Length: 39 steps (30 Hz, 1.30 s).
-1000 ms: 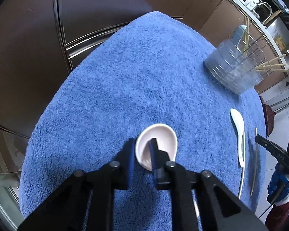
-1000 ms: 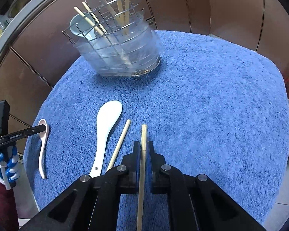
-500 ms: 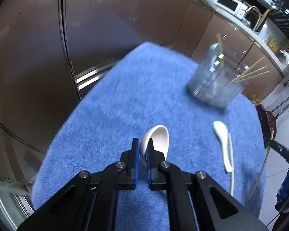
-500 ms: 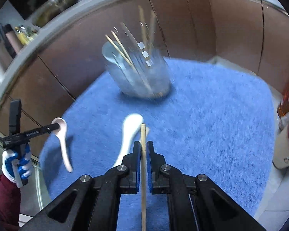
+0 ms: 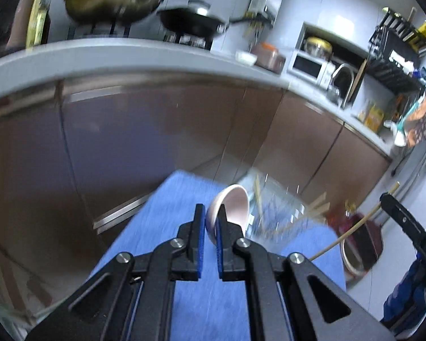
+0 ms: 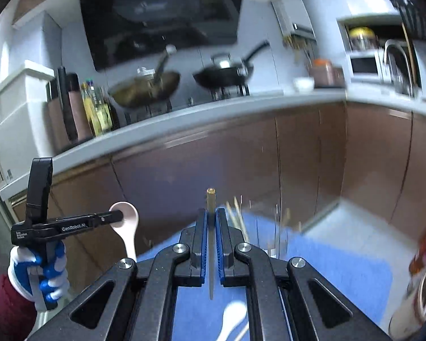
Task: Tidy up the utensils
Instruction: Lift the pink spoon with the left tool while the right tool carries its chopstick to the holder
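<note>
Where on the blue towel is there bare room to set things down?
Bare: the blue towel left of the clear holder, and its right part. Crowded: around the holder's chopsticks and by the white spoon at the near edge.

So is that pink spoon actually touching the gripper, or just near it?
Touching. In the left wrist view, the left gripper is shut on the pink spoon, its blue pads pinching the bowl's rim, lifted off the blue towel.

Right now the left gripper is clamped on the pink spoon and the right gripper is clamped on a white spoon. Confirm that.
Not quite. The left gripper is clamped on the pink spoon, but the right gripper is clamped on a chopstick, not a white spoon. The right wrist view shows the chopstick pinched between its blue pads, while the white spoon lies on the blue towel below.
</note>
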Each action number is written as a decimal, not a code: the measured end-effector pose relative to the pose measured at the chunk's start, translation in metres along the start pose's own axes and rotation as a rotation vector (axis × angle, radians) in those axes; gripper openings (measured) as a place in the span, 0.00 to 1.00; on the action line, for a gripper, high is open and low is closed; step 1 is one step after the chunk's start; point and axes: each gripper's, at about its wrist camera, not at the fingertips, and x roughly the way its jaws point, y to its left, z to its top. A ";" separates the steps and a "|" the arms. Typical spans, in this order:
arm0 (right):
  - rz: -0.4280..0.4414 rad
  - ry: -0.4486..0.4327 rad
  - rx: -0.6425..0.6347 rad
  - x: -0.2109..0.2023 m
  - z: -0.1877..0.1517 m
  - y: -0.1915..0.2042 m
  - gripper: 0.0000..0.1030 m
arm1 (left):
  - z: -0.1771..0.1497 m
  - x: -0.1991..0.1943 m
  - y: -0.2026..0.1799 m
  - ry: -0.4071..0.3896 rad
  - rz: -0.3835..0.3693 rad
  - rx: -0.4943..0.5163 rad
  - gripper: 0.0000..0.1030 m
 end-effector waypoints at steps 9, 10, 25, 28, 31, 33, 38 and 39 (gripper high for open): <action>-0.068 -0.057 -0.031 0.040 0.027 -0.020 0.06 | 0.042 0.063 -0.042 -0.088 0.046 0.000 0.06; -0.073 -0.057 -0.032 0.040 0.026 -0.024 0.06 | 0.040 0.071 -0.049 -0.101 0.068 0.011 0.06; -0.113 0.010 -0.037 0.088 -0.005 -0.062 0.06 | 0.015 0.127 -0.097 -0.238 0.224 0.159 0.06; -0.119 0.019 -0.036 0.090 -0.009 -0.066 0.06 | 0.013 0.119 -0.095 -0.254 0.214 0.141 0.06; -0.127 0.029 -0.033 0.093 -0.014 -0.068 0.06 | 0.015 0.108 -0.096 -0.279 0.190 0.121 0.06; -0.130 0.034 -0.029 0.093 -0.016 -0.070 0.06 | 0.018 0.101 -0.098 -0.292 0.167 0.110 0.06; -0.131 0.034 -0.020 0.092 -0.016 -0.074 0.06 | 0.017 0.101 -0.114 -0.292 0.139 0.135 0.06; -0.131 0.035 -0.019 0.091 -0.017 -0.074 0.06 | 0.016 0.104 -0.116 -0.282 0.136 0.139 0.06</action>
